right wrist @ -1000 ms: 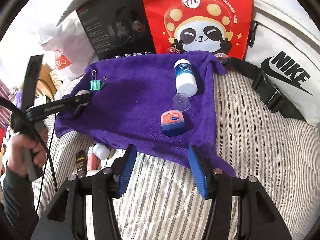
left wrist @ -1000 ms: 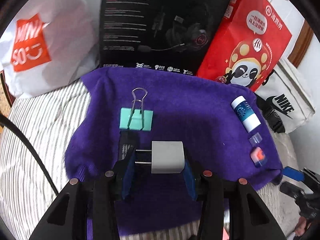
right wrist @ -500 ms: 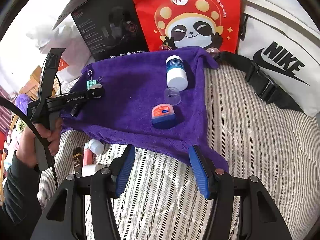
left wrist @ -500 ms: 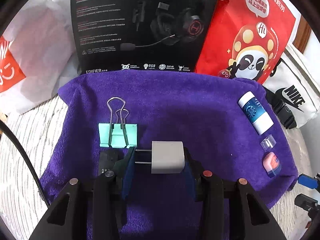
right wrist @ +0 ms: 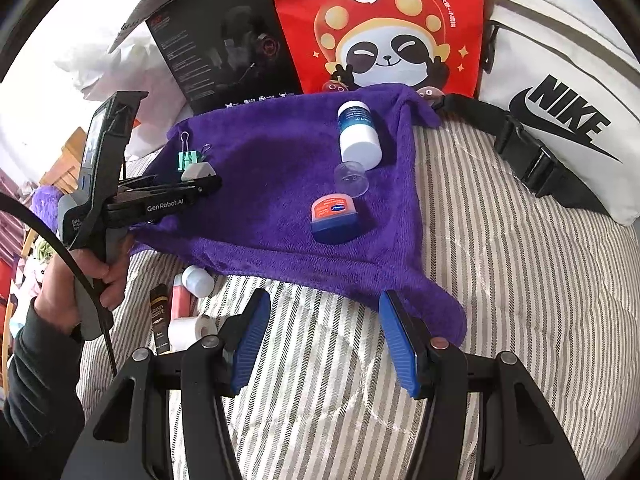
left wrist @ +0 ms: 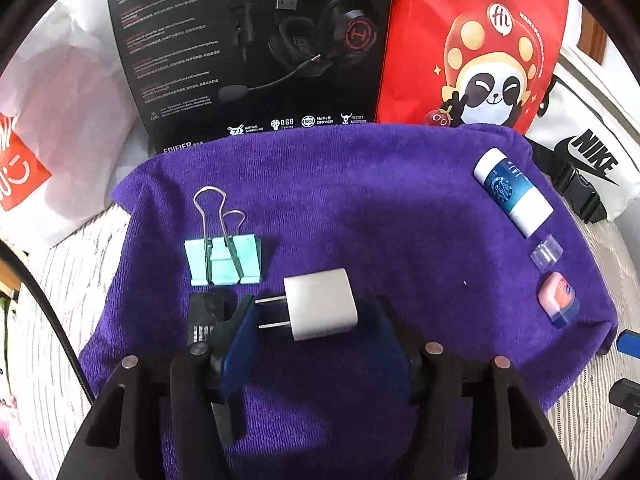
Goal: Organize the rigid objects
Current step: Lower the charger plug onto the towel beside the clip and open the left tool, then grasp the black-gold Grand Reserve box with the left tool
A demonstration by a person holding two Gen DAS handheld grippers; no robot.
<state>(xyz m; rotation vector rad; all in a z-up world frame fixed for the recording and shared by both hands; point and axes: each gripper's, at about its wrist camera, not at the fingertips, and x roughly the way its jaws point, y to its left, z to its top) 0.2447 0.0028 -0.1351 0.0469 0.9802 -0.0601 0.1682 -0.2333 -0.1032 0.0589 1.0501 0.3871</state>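
One charger (left wrist: 323, 305): we are releasing it; left gripper (left wrist: 316, 320) fingers now parting, beside binder clip (left wrist: 222, 259), towel (left wrist: 360, 200) left edge. Right gripper (right wrist: 320, 340) open, idling.

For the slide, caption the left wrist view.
Left gripper places white charger beside green binder clip on purple towel.

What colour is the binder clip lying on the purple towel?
Mint green, with silver wire handles. The binder clip shows best in the left wrist view.

A white charger plug (left wrist: 322, 304), prongs pointing left, sits tilted on the purple towel (left wrist: 360, 200), just beside a mint binder clip (left wrist: 223, 260); bottle (left wrist: 512, 192), clear cap (left wrist: 547, 253) and lip-balm tin (left wrist: 558, 298) line the right edge.
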